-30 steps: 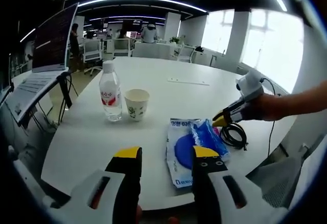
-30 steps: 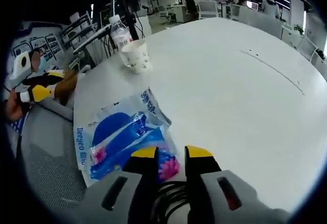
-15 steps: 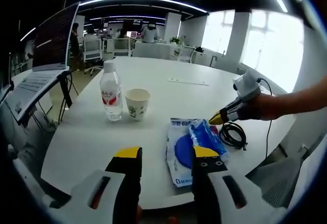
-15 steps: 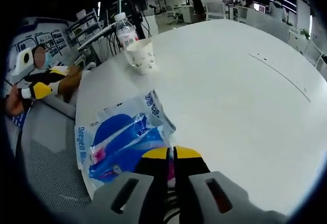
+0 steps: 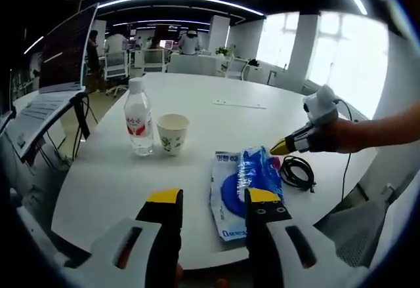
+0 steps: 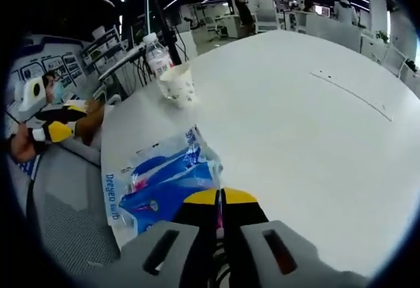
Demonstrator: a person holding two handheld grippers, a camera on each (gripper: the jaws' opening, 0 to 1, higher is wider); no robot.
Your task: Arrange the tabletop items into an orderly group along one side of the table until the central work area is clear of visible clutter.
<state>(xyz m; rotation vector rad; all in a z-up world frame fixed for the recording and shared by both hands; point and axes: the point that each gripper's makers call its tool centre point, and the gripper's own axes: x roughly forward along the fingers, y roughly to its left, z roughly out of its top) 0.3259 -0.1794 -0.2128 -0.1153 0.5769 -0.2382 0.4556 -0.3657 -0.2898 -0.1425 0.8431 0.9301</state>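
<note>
Blue packet (image 6: 164, 180) corner perhaps newly lifted

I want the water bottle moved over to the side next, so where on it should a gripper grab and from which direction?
Grip the water bottle around its body near the red label, coming in level from its open side, away from the paper cup. It stands upright with the cup close beside it, so that approach is least likely to knock the cup. The left gripper is open and seems better placed.

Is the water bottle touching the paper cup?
Apart. In the left gripper view a strip of white table shows between the water bottle and the paper cup.
</note>
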